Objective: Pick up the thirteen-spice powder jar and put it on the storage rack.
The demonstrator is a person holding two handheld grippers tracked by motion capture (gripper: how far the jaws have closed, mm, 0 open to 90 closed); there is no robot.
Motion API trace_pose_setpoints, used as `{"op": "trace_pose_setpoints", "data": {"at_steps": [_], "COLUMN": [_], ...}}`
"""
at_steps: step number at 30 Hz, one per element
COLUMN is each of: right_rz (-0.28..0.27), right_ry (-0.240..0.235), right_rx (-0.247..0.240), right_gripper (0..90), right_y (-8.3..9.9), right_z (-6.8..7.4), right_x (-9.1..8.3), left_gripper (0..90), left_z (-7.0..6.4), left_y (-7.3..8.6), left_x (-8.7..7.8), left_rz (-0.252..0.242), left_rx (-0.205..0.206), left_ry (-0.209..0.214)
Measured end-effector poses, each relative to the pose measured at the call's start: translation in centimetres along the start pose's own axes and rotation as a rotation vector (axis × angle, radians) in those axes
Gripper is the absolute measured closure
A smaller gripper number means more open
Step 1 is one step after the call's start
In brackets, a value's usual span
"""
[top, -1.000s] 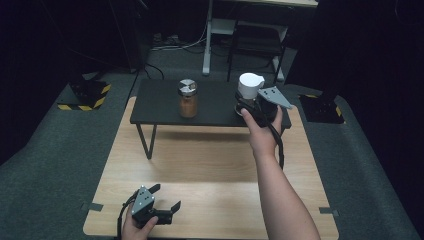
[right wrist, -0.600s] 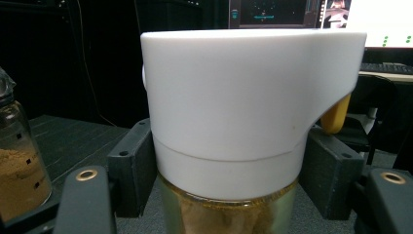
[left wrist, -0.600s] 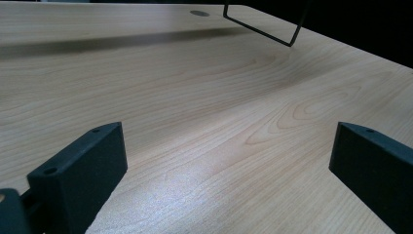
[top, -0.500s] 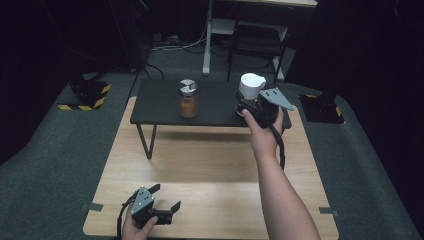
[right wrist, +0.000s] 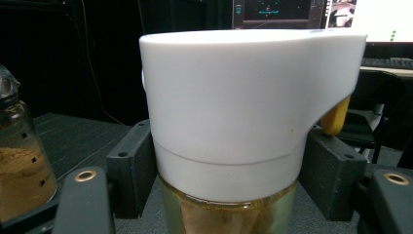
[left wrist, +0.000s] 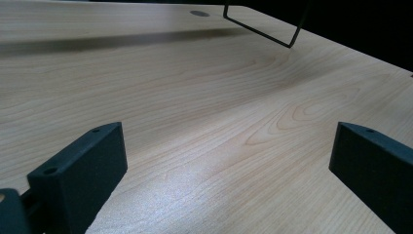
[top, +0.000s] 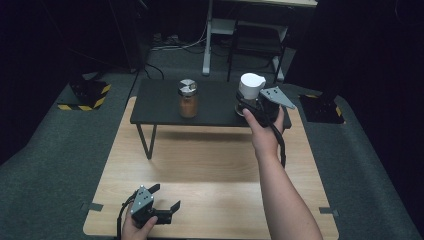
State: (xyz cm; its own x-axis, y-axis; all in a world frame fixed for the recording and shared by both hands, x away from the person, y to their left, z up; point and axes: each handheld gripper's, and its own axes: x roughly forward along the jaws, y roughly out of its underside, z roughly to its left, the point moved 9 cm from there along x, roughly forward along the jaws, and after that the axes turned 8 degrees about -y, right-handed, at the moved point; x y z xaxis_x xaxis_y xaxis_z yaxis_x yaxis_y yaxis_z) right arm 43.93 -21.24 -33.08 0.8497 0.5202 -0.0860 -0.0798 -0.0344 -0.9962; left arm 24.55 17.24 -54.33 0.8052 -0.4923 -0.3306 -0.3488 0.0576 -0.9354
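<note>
Counting down by size, you have one table [top: 200, 170], one black shelf [top: 160, 102], two jars and two grippers. Your right gripper [top: 253, 107] pinches the white-capped jar [top: 250, 86] on the shelf's right end; its view shows amber contents under the cap. Your left gripper [top: 165, 207] rests on the table, jaws spread. A spice jar [top: 188, 98] stands mid-shelf.
</note>
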Motion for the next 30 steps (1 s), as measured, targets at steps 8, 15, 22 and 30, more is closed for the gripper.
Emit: {"op": "trace_pose_setpoints", "data": {"at_steps": [8, 15, 22, 30], "right_rz": [0.009, 0.009, -0.011, -0.027], "right_ry": [-0.011, -0.024, -0.058, -0.068], "right_rx": [0.017, 0.020, 0.004, 0.003], "right_gripper": [16.9, 0.5, 0.1, 0.1], "right_y": [0.0, 0.3, 0.7, 1.1], "right_z": [-0.2, -0.1, -0.1, 0.2], "right_x": [-0.2, -0.7, -1.6, -2.9], "left_gripper": [0.6, 0.6, 0.6, 0.6], "left_z": [0.0, -0.1, -0.2, -0.2], "left_y": [0.0, 0.0, 0.0, 0.0], "left_x": [0.0, 0.0, 0.0, 0.0], "left_rz": [0.000, 0.002, 0.002, 0.003], "left_rx": [0.001, 0.011, 0.015, 0.017], "left_ry": [0.000, 0.001, 0.000, -0.001]}}
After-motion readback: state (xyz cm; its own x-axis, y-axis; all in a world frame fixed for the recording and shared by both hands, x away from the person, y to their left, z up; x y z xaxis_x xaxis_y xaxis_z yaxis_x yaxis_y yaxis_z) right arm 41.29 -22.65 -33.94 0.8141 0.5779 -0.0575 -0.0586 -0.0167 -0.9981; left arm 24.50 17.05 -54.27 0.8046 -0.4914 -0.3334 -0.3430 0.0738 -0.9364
